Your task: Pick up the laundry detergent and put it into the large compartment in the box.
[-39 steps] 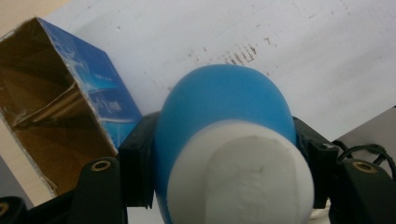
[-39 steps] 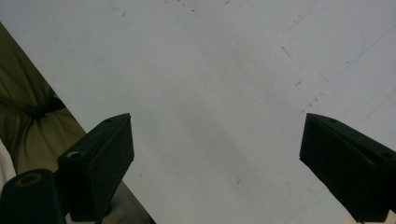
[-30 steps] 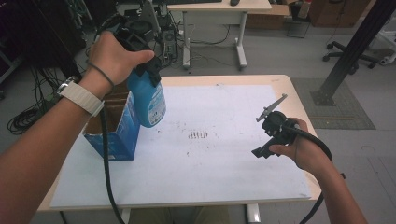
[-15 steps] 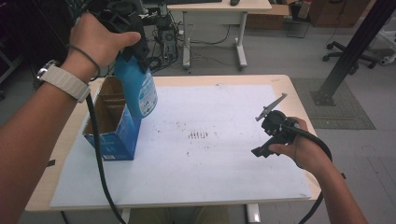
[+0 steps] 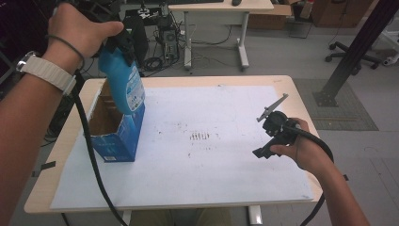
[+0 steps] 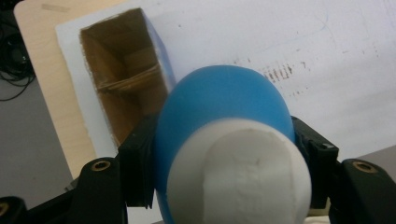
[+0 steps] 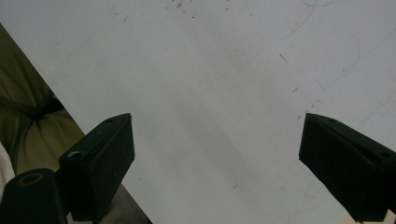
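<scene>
A blue bottle [image 5: 124, 84] with a white cap [image 6: 238, 179] hangs upright in my left gripper [image 5: 118, 43], which is shut on its neck just under the cap. The bottle's base sits over the open top of a blue cardboard box [image 5: 116, 137] standing on the left of the white sheet [image 5: 211, 160]. In the left gripper view the black jaws of the left gripper [image 6: 224, 156] press on both sides of the bottle [image 6: 219, 105], with the box [image 6: 158, 70] below it. My right gripper [image 5: 263, 149] rests low at the sheet's right side. Its jaws stand wide apart around nothing [image 7: 215, 158].
The wooden table [image 5: 75, 122] shows bare at its left edge beside the box. Behind the table stand a desk [image 5: 221, 9], a tangle of cables [image 5: 160, 56] and a black post [image 5: 357, 52]. An office chair [image 5: 353, 47] is at far right.
My left hand has carried the bottle up and to the left, from beside the box's right wall to over its opening. The right hand has stayed put.
</scene>
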A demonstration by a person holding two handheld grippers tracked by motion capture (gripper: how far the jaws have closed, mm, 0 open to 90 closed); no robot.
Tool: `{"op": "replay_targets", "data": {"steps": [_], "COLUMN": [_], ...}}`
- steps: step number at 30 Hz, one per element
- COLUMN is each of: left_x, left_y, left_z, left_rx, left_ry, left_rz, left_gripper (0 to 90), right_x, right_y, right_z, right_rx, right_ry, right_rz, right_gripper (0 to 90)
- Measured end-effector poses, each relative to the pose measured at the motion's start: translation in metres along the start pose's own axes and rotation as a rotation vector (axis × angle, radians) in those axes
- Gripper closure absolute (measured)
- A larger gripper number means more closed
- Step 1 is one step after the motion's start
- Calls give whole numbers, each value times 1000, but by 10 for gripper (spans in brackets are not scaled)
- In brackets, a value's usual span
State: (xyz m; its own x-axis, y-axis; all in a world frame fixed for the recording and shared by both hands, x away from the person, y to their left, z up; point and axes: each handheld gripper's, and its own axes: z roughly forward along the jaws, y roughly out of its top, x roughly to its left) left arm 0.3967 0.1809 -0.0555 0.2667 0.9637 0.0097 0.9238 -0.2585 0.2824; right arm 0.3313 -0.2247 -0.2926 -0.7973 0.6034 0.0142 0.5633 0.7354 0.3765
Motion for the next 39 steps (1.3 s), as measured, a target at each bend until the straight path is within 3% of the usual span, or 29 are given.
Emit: {"op": "replay_targets", "data": {"steps": [19, 39], "left_x": [24, 44], "left_y": [-3, -8], "left_z": [1, 11], "left_rx": [-7, 10], "left_ry": [46, 82], "left_rz": [-95, -150], "left_gripper": [373, 373], "right_x": [0, -1], "right_y": [1, 0], "right_z": [1, 1], "right_rx": [2, -3], "right_ry": [0, 5], "right_rz": [1, 4], "right_gripper": [106, 105]}}
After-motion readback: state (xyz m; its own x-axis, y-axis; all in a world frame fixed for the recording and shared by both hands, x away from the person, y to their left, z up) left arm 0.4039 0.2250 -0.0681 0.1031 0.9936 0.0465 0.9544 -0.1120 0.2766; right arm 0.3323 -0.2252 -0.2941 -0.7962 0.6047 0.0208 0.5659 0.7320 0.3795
